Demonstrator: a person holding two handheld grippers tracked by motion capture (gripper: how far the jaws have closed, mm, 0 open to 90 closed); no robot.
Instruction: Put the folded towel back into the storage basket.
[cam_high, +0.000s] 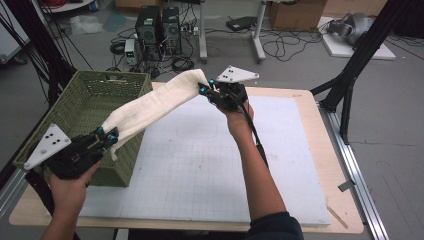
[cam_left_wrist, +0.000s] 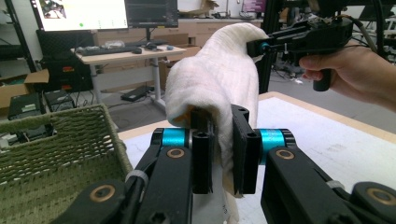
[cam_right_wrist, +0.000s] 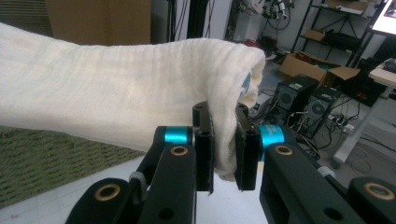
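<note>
A folded cream cloth (cam_high: 150, 102) hangs in the air, stretched between my two grippers above the table's left part. My left gripper (cam_high: 107, 137) is shut on its lower end, beside the near right corner of the green basket (cam_high: 65, 105). The right gripper (cam_high: 206, 89) is shut on the upper end, over the far middle of the white mat (cam_high: 210, 160). In the left gripper view the cloth (cam_left_wrist: 219, 79) rises from the pinch of my left gripper (cam_left_wrist: 221, 156) to the other gripper. In the right gripper view my right gripper (cam_right_wrist: 224, 147) clamps the cloth (cam_right_wrist: 116, 102) fold.
The woven green basket stands at the table's left edge, with nothing showing inside it. Black frame posts (cam_high: 360, 55) stand at the right beyond the table. Computers (cam_high: 160, 30) and cables lie on the floor behind.
</note>
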